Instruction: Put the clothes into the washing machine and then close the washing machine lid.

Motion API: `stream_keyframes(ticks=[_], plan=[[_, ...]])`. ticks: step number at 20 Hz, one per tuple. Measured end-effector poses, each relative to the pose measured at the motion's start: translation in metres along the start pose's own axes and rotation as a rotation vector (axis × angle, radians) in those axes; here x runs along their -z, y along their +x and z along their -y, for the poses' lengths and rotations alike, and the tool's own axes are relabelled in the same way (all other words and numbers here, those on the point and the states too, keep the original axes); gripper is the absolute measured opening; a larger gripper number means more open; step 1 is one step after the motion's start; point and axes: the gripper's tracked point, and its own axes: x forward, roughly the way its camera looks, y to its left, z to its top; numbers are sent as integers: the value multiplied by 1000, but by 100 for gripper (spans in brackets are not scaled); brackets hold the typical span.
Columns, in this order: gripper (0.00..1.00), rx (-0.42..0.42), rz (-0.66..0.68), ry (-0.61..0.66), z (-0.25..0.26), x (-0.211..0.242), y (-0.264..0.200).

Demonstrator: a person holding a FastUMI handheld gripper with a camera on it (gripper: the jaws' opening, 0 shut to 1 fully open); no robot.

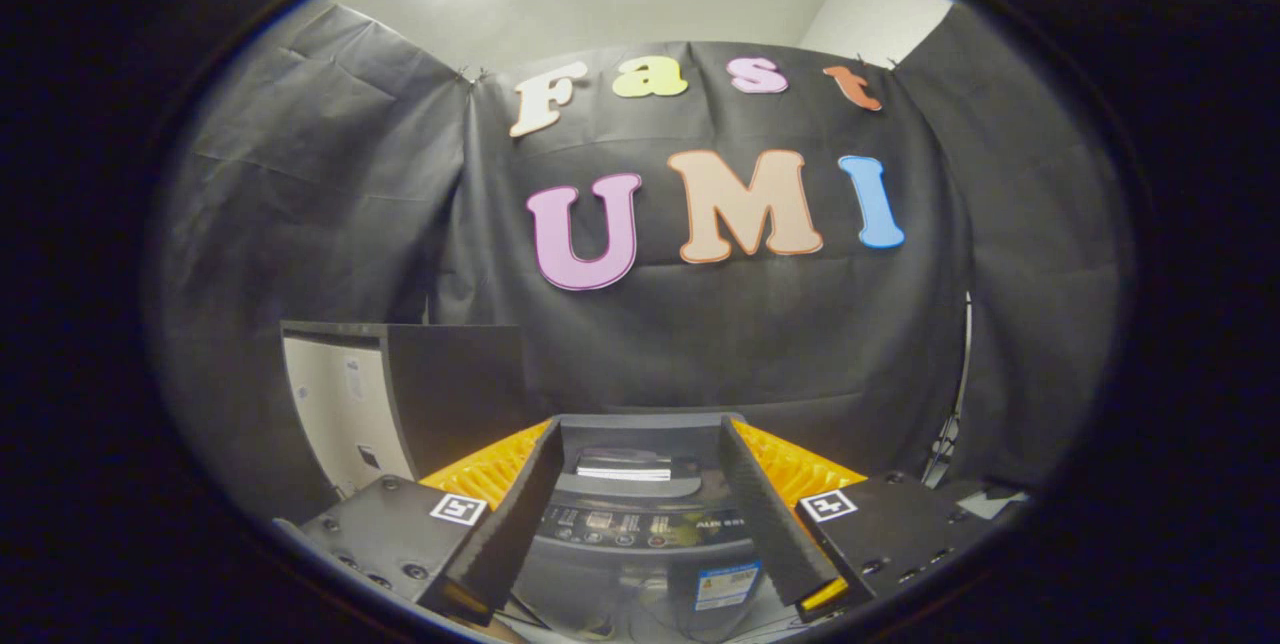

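My gripper (640, 432) is open, with nothing between its fingers. Below and between the fingers is the top of the washing machine (640, 499). Its dark control panel (640, 527) carries a row of buttons. On the near side of the panel lies a greyish lid surface with a blue sticker (726, 585); it looks to lie flat, though I cannot tell this for sure. Beyond the panel, a small white and dark part (625, 467) sits at the machine's back.
A dark box with a pale side face (400, 404) stands to the left of the machine against the black cloth wall (750, 344). A cable (950, 424) hangs down on the right.
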Motion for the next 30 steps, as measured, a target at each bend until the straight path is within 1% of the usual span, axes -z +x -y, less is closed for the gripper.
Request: stream_keyframes(ticks=[5,7,12,14,21,25,28,30], plan=[[97,4,-63,-47,6,42,-45],[97,8,-73,-38,6,49,-57],[97,-18,-99,-1,3,67,-79],[97,-20,-114,-12,5,72,-88],[98,8,-134,-23,12,84,-103],[98,14,-126,-19,13,83,-105],[98,3,-131,-33,8,82,-105],[98,-21,-129,-52,3,82,-106]])
